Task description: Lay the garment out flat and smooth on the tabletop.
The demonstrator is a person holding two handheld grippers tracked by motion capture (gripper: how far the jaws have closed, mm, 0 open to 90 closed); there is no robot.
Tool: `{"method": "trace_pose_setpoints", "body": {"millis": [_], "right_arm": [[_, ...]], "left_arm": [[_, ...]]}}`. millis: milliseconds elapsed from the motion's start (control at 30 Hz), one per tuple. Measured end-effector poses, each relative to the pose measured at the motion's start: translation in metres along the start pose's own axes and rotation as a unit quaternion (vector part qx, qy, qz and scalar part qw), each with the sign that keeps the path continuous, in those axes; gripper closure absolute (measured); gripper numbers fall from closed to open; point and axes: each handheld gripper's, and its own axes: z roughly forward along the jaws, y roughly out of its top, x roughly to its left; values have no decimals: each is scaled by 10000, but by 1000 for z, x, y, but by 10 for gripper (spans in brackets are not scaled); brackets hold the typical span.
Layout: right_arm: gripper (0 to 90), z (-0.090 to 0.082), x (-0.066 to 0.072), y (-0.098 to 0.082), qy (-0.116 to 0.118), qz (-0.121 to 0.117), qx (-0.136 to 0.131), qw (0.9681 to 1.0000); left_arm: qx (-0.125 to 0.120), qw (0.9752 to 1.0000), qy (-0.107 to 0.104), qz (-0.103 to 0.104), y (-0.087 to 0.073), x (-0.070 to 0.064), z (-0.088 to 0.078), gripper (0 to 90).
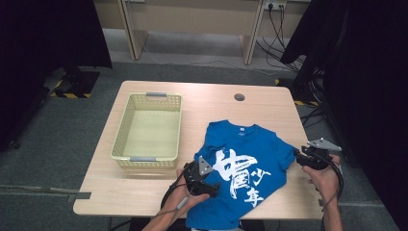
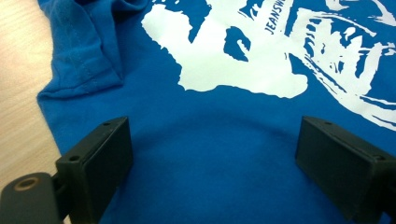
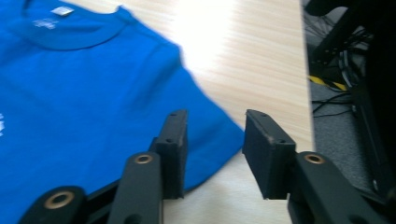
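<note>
Bench (image 1: 144, 187): light wood top, round cable hole near the far edge
T-shirt (image 1: 243, 168): blue with white print, laid flat on the right half of the bench, collar toward the far edge, hem hanging over the near edge
T-shirt sleeves: one sleeve lies out toward the right edge of the bench; the other is bunched and folded at the shirt's left side, as the left gripper view shows
Basket (image 1: 123, 126): pale yellow plastic, grey handles at both ends, on the left half of the bench, apart from the T-shirt
Left tongs (image 1: 208, 188): held over the lower left part of the T-shirt near the near edge of the bench; in the left gripper view (image 2: 210, 163) the jaws stand wide apart above smooth blue cloth, released, nothing pinched between them
Right tongs (image 1: 299, 157): held at the right edge of the bench, just beside the tip of the outstretched sleeve; in the right gripper view (image 3: 215, 149) the jaws are partly apart, released, bare bench between them and the sleeve edge under the left jaw, no cloth gripped
Hands: one hand on each gripper, forearms entering at the near edge
</note>
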Motion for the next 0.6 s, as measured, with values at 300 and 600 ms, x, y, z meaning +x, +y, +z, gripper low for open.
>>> {"method": "trace_pose_setpoints", "body": {"millis": [300, 600], "right_arm": [[536, 17, 21, -8, 327, -267, 624, 9972], [529, 26, 3, -11, 97, 74, 487, 9987]], "left_arm": [[-2, 10000, 1, 0, 0, 0, 0, 102], [-3, 10000, -2, 5, 0, 0, 0, 103]]}}
